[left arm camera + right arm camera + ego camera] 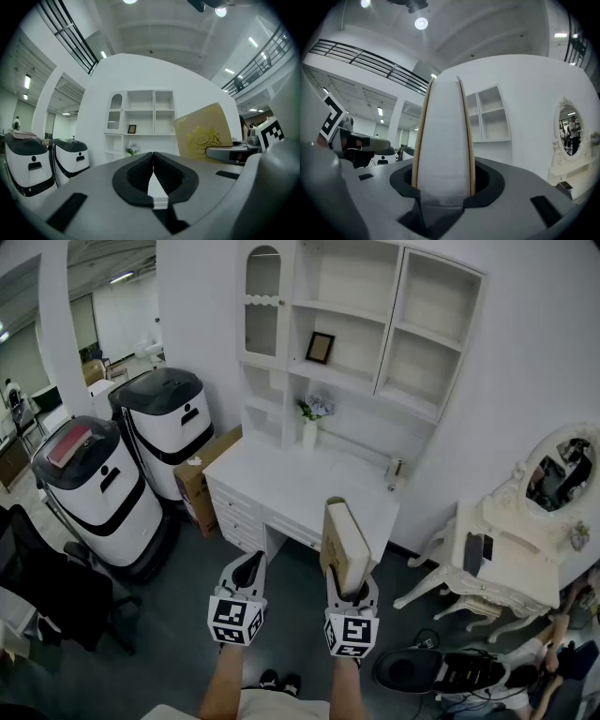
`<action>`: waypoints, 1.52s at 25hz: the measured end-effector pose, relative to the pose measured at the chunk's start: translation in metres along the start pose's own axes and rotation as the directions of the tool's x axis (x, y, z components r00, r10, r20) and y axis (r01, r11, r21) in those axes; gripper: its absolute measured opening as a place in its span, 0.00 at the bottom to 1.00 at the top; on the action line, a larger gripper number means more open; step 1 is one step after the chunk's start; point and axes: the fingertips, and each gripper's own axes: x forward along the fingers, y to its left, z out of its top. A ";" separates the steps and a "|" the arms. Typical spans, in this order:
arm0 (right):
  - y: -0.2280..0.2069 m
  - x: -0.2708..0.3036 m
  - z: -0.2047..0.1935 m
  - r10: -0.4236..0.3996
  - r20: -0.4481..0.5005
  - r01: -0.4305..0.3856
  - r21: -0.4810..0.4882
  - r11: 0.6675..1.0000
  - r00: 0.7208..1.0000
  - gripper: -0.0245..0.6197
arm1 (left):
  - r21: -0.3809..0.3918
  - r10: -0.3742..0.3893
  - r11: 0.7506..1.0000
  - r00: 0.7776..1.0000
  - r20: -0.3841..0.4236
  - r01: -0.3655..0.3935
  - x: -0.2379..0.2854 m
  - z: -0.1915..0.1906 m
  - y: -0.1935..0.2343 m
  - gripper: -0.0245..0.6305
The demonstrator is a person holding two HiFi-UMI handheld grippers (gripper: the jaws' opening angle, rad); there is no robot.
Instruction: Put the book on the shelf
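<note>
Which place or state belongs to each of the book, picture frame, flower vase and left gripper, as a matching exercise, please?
Things:
1. book
2. picture frame
3. flower vase
4. left gripper

Places or states:
A. standing on the desk
B. shut, with nothing in it
C. standing on the shelf
D. clamped upright in the right gripper

Pairs: 1-D, 2-C, 3-A, 4-B.

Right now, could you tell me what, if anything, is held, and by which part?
The right gripper clamps the book across its lower end; the left gripper holds nothing.
</note>
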 end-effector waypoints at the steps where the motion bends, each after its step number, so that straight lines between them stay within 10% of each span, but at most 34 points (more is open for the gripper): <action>1: 0.002 0.000 0.000 0.002 0.004 -0.002 0.004 1.000 1.000 0.40 | -0.002 -0.004 1.000 1.000 0.001 0.004 -0.002 0.000 0.000 0.06; 20: 0.015 0.002 -0.027 0.011 0.053 -0.013 0.031 0.999 0.999 0.41 | -0.037 0.070 0.997 0.997 -0.035 -0.071 -0.043 -0.056 0.043 0.06; 38: 0.002 0.216 -0.014 -0.005 0.080 0.003 0.023 1.000 0.997 0.41 | -0.059 0.057 0.997 0.997 0.043 -0.054 0.131 -0.022 0.178 0.06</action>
